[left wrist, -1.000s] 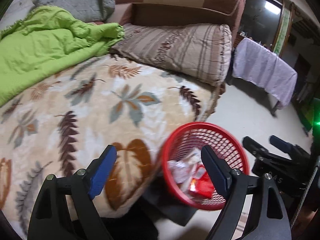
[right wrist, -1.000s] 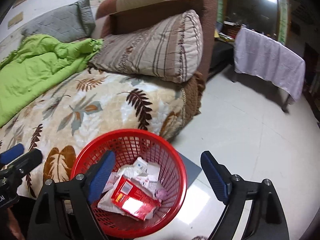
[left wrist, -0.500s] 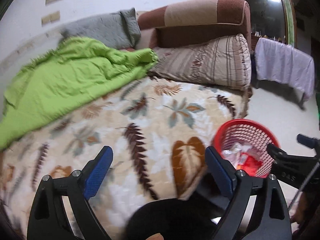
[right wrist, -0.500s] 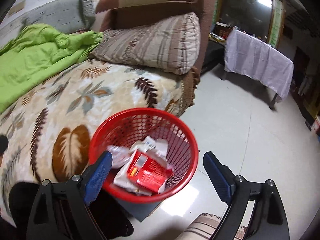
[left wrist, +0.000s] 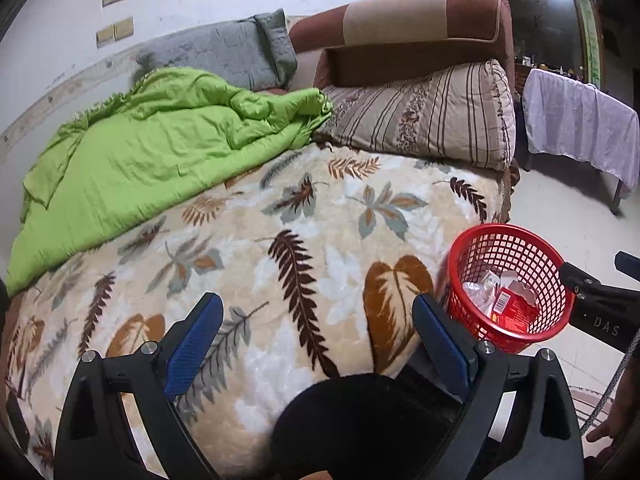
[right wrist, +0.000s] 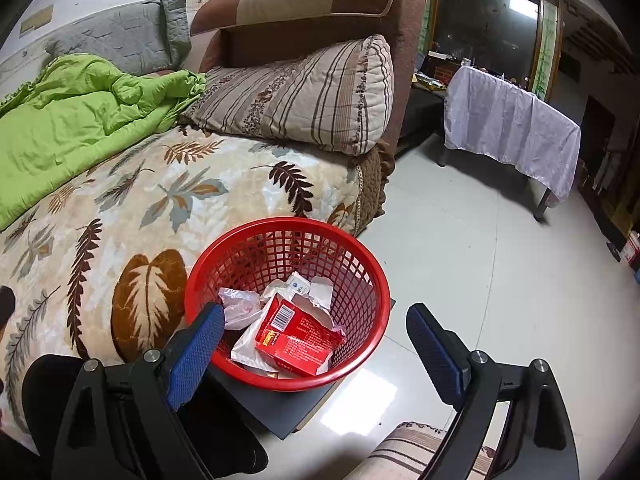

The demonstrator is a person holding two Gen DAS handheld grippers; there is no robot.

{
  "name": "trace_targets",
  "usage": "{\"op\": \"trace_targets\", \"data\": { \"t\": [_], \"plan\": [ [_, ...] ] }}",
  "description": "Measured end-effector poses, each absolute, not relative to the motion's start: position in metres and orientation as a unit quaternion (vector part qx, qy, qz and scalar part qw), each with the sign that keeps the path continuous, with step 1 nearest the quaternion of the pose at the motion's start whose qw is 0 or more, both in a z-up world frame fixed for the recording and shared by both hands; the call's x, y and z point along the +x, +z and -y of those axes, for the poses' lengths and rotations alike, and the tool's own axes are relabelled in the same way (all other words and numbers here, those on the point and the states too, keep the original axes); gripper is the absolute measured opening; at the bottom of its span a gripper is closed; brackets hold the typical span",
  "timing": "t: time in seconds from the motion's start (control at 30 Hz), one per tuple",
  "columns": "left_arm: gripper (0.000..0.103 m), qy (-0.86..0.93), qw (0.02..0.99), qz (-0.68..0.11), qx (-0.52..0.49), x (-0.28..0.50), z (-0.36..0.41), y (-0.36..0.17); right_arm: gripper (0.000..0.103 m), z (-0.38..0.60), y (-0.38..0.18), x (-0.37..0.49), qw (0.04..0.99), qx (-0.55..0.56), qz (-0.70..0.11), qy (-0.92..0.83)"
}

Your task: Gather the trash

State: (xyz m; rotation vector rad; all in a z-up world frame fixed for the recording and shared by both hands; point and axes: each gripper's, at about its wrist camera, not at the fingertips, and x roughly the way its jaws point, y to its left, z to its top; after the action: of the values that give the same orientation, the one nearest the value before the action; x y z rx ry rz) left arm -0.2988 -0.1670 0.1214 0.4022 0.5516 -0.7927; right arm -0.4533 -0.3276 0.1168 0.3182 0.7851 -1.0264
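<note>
A red mesh basket [right wrist: 286,222] stands on the floor beside the bed, on a dark mat. In it lie a torn red carton [right wrist: 298,336], a crumpled clear wrapper [right wrist: 240,306] and white paper scraps [right wrist: 298,286]. My right gripper [right wrist: 316,312] hangs open just above the basket's near rim, nothing between its fingers. My left gripper [left wrist: 316,304] hovers over the bed's leaf-patterned blanket [left wrist: 280,216]; its jaws are opening and hold nothing. In the left wrist view the basket [left wrist: 500,229] sits at the right, with the right gripper's fingers [left wrist: 588,284] beside it.
A green quilt [left wrist: 140,160] and a striped pillow [left wrist: 424,120] lie at the head of the bed against a brown padded headboard [left wrist: 400,28]. A cloth-covered table [right wrist: 508,128] stands across the tiled floor [right wrist: 460,248]. A person's dark-clothed knee [left wrist: 352,420] is below the left gripper.
The left view swung left off the basket onto the bed, so the basket now sits at its right edge. The left jaws spread slightly wider. The right view shifted a little over the basket.
</note>
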Motion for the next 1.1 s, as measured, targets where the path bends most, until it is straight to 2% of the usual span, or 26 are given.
{"op": "trace_targets", "data": {
  "t": [1.1],
  "plan": [
    [0.095,-0.39,0.863,-0.261,0.186,-0.3021,0.1676,0.1162,0.094,0.3252,0.1125,-0.4506,0.79,0.149,-0.37,-0.466]
  ]
}}
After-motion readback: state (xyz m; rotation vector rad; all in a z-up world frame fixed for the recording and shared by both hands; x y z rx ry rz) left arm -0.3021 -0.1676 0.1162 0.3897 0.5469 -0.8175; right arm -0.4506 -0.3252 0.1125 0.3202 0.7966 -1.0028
